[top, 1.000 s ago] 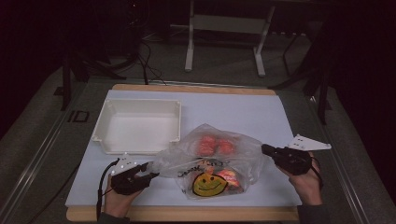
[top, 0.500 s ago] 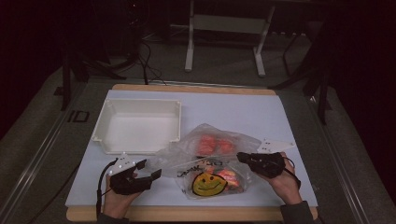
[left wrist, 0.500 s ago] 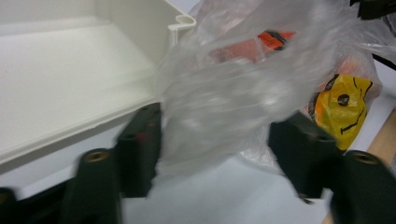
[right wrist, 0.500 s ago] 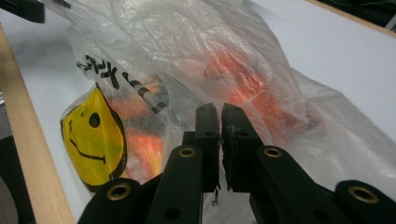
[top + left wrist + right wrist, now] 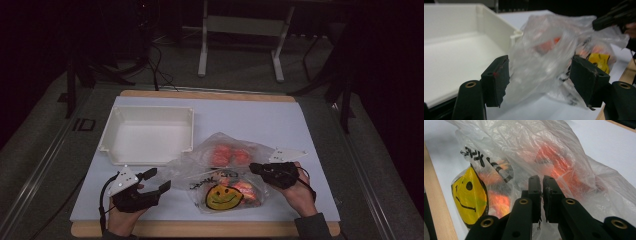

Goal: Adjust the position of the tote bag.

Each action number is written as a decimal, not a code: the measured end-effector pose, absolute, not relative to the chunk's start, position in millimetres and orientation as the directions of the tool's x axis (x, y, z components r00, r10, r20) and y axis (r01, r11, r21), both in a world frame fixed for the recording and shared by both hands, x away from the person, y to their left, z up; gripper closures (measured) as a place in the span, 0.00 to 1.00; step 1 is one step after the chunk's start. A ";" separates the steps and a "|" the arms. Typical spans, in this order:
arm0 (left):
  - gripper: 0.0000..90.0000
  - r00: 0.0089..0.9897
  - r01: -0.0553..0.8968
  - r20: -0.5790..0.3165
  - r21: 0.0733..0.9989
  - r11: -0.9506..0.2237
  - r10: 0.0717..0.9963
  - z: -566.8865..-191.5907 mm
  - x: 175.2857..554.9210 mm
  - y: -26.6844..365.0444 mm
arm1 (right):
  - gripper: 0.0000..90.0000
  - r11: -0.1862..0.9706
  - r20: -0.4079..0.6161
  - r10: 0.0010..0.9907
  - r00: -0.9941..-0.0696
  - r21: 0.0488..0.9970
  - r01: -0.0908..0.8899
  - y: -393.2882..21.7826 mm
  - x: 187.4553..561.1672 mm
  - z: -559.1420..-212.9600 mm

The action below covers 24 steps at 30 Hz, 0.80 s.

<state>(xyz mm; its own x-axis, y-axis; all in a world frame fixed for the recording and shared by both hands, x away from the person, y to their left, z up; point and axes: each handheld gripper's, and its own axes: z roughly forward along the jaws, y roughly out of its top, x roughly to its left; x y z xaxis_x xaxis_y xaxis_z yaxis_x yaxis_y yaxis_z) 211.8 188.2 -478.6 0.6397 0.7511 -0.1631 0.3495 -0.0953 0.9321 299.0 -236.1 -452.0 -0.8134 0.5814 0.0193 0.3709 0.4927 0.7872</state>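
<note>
A clear plastic bag [image 5: 226, 172] with a yellow smiley face [image 5: 223, 196] lies on the white table sheet, holding orange-red pieces [image 5: 231, 155]. My left gripper [image 5: 161, 178] is open just left of the bag. Its jaws have just been opening wide off the bag's edge, then easing in slightly. In the left gripper view loose film of the bag [image 5: 544, 57] shows between the spread tips of that gripper [image 5: 539, 75], untouched by the pads. My right gripper [image 5: 252, 168] is shut, its tips [image 5: 542, 180] against the bag's [image 5: 524, 142] right side beside the smiley [image 5: 469, 195].
A white empty tray [image 5: 150, 110] stands behind the left gripper, its wall [image 5: 491, 22] close to the bag. The table's wooden front edge [image 5: 200, 229] runs just under both hands. The right gripper [image 5: 611, 17] hangs over the bag's far side. Cables and stand legs lie on the floor beyond.
The left gripper has let go of the bag's left edge and stands open. The right gripper has moved left and slightly down onto the bag, staying shut.
</note>
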 end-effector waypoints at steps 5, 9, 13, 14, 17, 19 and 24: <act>0.37 0.671 0.303 -0.120 0.945 -0.124 0.731 -471.0 213.3 180.8 | 0.94 0.492 0.024 0.580 -0.814 0.787 0.374 -236.6 299.0 -453.6; 0.35 0.686 0.284 -0.073 0.943 -0.174 0.724 -467.3 219.0 170.0 | 0.93 0.493 0.024 0.579 -0.815 0.785 0.374 -236.3 299.4 -454.7; 0.50 0.659 0.313 0.027 0.899 -0.307 0.751 -468.0 242.4 146.0 | 0.89 0.507 0.031 0.562 -0.827 0.776 0.374 -232.9 299.2 -456.7; 0.58 0.661 0.324 0.027 0.891 -0.318 0.750 -469.2 247.5 145.1 | 0.88 0.510 0.031 0.560 -0.828 0.775 0.374 -232.3 299.2 -457.0; 0.77 0.625 0.358 0.027 0.878 -0.317 0.780 -472.6 260.0 145.1 | 0.82 0.515 0.029 0.560 -0.828 0.770 0.376 -230.9 299.3 -458.5; 0.84 0.597 0.380 0.010 0.877 -0.294 0.802 -473.4 265.7 148.7 | 0.77 0.519 0.027 0.563 -0.826 0.766 0.380 -229.9 299.4 -459.6; 0.91 0.550 0.419 -0.044 0.878 -0.230 0.834 -473.3 273.0 158.0 | 0.64 0.530 0.024 0.572 -0.820 0.752 0.391 -227.3 301.5 -463.3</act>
<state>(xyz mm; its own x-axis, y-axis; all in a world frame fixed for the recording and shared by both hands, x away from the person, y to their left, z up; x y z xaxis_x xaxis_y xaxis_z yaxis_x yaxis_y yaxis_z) 273.0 158.0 -473.3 0.5498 0.8342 -0.0438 0.4190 -0.2300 0.8784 301.5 -227.3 -463.3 -0.8202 0.5716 0.0240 0.3913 0.5300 0.7523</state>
